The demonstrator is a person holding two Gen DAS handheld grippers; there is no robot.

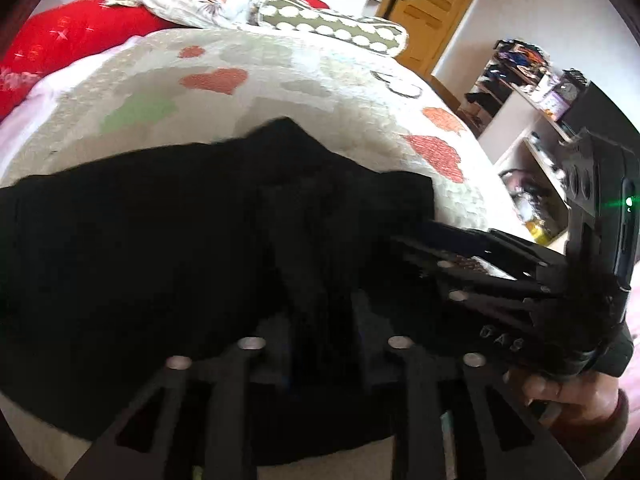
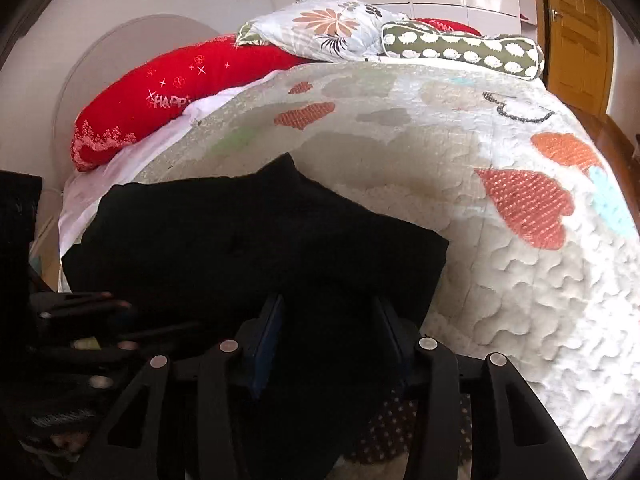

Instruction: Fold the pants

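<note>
- Bed (image 2: pixel 520 280) under a quilted spread with heart patches, filling most of both views; one bed.
- At its far end, pillows: one long red cushion (image 2: pixel 160 108), one flowered pillow (image 2: pixel 328 28), one dotted bolster (image 2: pixel 460 50); a second red one perhaps behind, mostly hidden.
- Black pants (image 2: pixel 248 240), one pair, lying on the near part of the bed, bunched into a wide dark mass with a raised peak at the far edge; long axis running left to right across both views, near edge directly under the fingers.
- Right gripper (image 2: pixel 328 340) low over the right-hand near corner of the pants, blue-padded fingers (image 2: pixel 268 336) partly apart with black cloth between them; pressing or not, cannot tell.
- Left gripper (image 1: pixel 320 340) just beside it, over the middle of the near edge, jaws narrow; grip on the dark cloth impossible to tell.
- Both about equally near the cloth; the right nearer the free corner, so likely the one to lead the next fold.
- Two grippers, one hand (image 1: pixel 572 396) in view.
</note>
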